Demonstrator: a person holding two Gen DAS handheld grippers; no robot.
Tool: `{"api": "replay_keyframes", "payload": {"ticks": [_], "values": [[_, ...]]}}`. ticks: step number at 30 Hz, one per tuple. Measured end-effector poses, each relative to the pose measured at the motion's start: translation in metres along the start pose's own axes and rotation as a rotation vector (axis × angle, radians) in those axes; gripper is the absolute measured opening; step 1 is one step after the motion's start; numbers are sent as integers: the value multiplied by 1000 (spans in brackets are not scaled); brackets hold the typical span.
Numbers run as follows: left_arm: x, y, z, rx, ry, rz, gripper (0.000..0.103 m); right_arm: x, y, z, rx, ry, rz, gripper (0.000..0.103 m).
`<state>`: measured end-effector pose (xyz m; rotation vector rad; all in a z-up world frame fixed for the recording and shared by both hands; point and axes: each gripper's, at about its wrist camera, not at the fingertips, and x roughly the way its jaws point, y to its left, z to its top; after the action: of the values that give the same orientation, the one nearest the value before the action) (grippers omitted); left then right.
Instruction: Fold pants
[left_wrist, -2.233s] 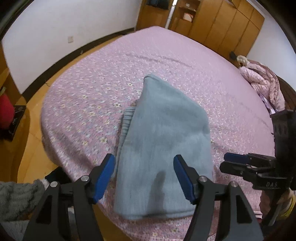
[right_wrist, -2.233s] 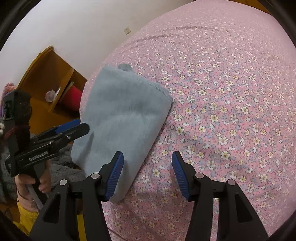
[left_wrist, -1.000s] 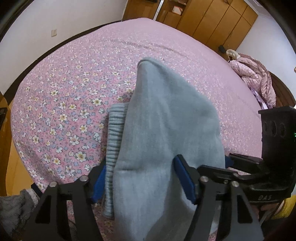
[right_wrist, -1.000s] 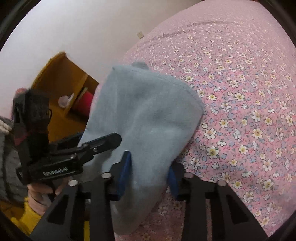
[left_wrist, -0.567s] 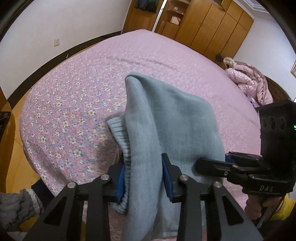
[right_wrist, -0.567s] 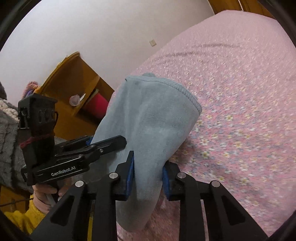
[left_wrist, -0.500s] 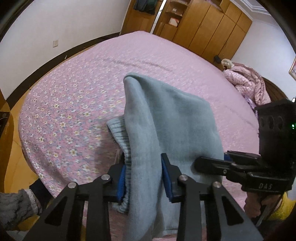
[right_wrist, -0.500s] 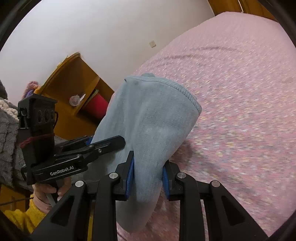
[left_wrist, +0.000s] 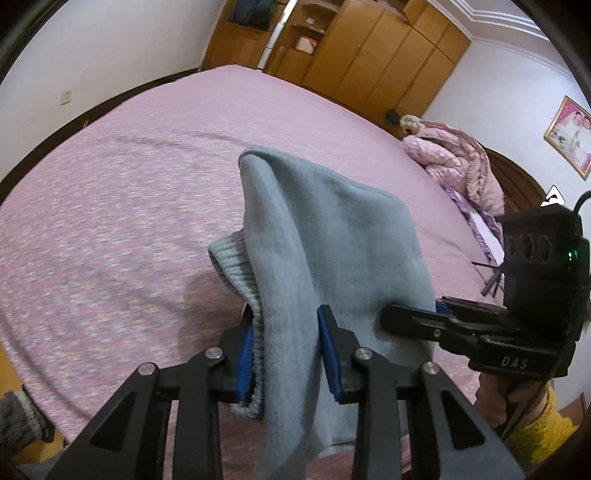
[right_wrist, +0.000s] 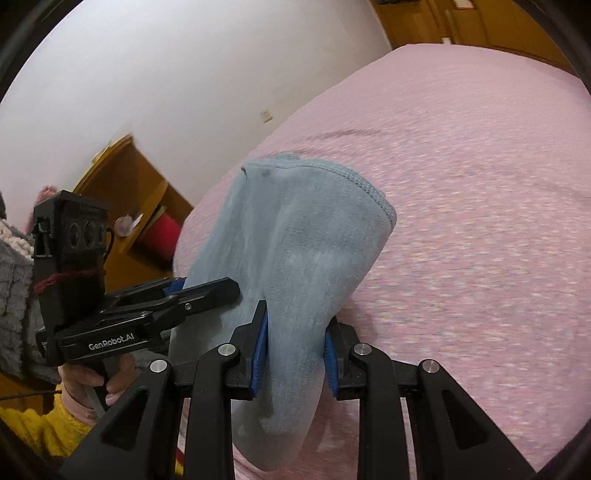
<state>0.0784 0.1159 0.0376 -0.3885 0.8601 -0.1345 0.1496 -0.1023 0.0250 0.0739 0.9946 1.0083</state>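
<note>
Now we hold pants (left_wrist: 325, 251) lifted above pink bed (left_wrist: 110, 221), already folded into compact bundle, ribbed waistband (left_wrist: 232, 266) peeking out at bundle's left. Left gripper (left_wrist: 284, 350) clamped tight on bundle's left edge. Right gripper (right_wrist: 293, 347) pinched closed on bundle's right edge. Judging by layers, main folds done; what remains, we reckon: final fold or laying bundle flat on bed, then releasing and smoothing.
</note>
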Motion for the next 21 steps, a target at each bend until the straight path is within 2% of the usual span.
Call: {"api": "replay_keyframes", "payload": {"ticks": [11, 16, 21], "values": [[74, -79, 31, 46, 81, -89, 32, -54, -92, 3, 72, -2, -117, 27], [112, -103, 47, 67, 124, -118, 32, -55, -120, 13, 96, 17, -155, 27], [148, -111, 62, 75, 160, -112, 31, -43, -152, 19, 135, 49, -183, 28]]}}
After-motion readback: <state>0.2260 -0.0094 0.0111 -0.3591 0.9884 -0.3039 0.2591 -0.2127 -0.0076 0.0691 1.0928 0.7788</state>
